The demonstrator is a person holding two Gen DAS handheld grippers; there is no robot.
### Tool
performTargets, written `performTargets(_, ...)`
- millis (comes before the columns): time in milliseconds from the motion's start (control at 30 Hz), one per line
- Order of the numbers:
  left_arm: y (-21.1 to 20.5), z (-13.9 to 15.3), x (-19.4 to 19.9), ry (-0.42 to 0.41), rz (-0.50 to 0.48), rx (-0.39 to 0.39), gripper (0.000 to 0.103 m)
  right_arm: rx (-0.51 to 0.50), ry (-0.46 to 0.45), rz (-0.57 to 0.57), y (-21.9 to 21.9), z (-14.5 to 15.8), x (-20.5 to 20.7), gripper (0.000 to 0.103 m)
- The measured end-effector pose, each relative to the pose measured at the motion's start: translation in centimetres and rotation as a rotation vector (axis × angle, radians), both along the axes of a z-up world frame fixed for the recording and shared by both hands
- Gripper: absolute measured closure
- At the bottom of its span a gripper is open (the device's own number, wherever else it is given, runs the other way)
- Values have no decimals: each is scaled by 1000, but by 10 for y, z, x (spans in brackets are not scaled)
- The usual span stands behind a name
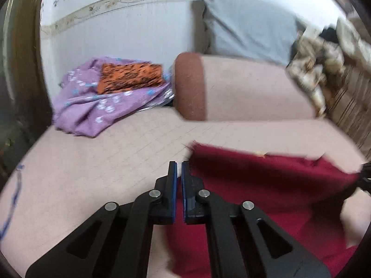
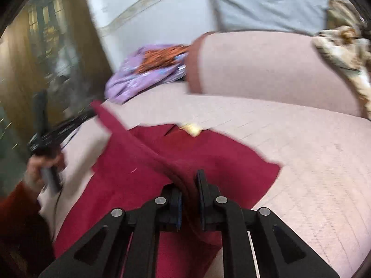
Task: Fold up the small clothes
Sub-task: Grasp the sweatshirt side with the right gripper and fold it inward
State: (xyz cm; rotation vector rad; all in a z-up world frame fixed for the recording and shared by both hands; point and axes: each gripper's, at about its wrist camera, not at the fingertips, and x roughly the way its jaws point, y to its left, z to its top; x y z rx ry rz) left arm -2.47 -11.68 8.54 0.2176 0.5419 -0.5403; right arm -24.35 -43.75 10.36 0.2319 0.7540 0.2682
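Note:
A dark red garment [image 1: 266,180] lies on the pink bed sheet [image 1: 104,166], with a small yellow label [image 2: 191,127] near its far edge. In the left wrist view my left gripper [image 1: 179,165] has its jaws nearly together, and the garment's left edge passes beside and under them; whether cloth is pinched there is unclear. In the right wrist view my right gripper [image 2: 191,185] is shut on a raised fold of the red garment [image 2: 148,162]. The cloth stretches from it up and left to the left gripper [image 2: 92,113], which appears to hold a corner aloft.
A purple flowered cloth [image 1: 97,102] with a folded orange patterned piece [image 1: 129,76] on top lies at the back by the wall. A pink bolster with a brown end [image 1: 231,88] lies behind the garment. Patterned bedding [image 1: 320,69] is piled at the right.

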Motion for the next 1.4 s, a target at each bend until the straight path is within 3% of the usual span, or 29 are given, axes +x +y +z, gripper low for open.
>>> performTargets(33,1,-5,4,15,13,29,90,-58,52,80,11,-7,-3,84)
performTargets(100,7,-15,13,94,27,52,37,-183,136,148,26,-21,-10,77)
performTargets(133,14,-17,16,131,43,32,32,-208,163,163,30,-28,-13,73)
performTargets(200,23,-13,17,150,69,-27,32,-180,229,157,21,-39,-15,71)
performTargets(267,29,-5,17,156,68,-83,32,-76,245,114,0,-35,-15,64)
performTargets(300,31,-2,16,145,71,-102,32,-21,233,95,-10,-31,-15,59)
performTargets(367,29,1,14,129,70,-125,31,118,172,47,-32,-18,-17,39)
performTargets(467,23,-4,18,152,73,-114,31,342,74,-14,-51,-10,-18,38)
performTargets(500,22,-7,20,169,79,-109,31,370,67,-16,-47,-11,-16,38)
performTargets(533,21,-9,21,182,83,-108,31,354,69,-13,-38,-10,-13,38)
performTargets(600,23,-12,22,207,94,-112,31,214,81,10,-4,-12,5,38)
performTargets(667,27,-12,21,209,105,-107,31,136,129,58,30,-20,33,38)
performTargets(833,45,-8,30,195,160,-128,31,170,220,126,95,-43,106,38)
performTargets(900,54,-8,37,230,180,-170,31,204,254,182,113,-50,110,44)
performTargets(1067,64,-9,43,311,172,-255,30,189,163,375,154,-22,58,42)
performTargets(1167,60,-9,39,328,142,-253,30,101,151,429,163,-16,22,41)
performTargets(1333,49,-13,29,380,53,-216,29,26,128,313,126,-6,-14,39)
performTargets(1400,43,-16,24,389,26,-166,29,-10,119,133,82,-1,-21,33)
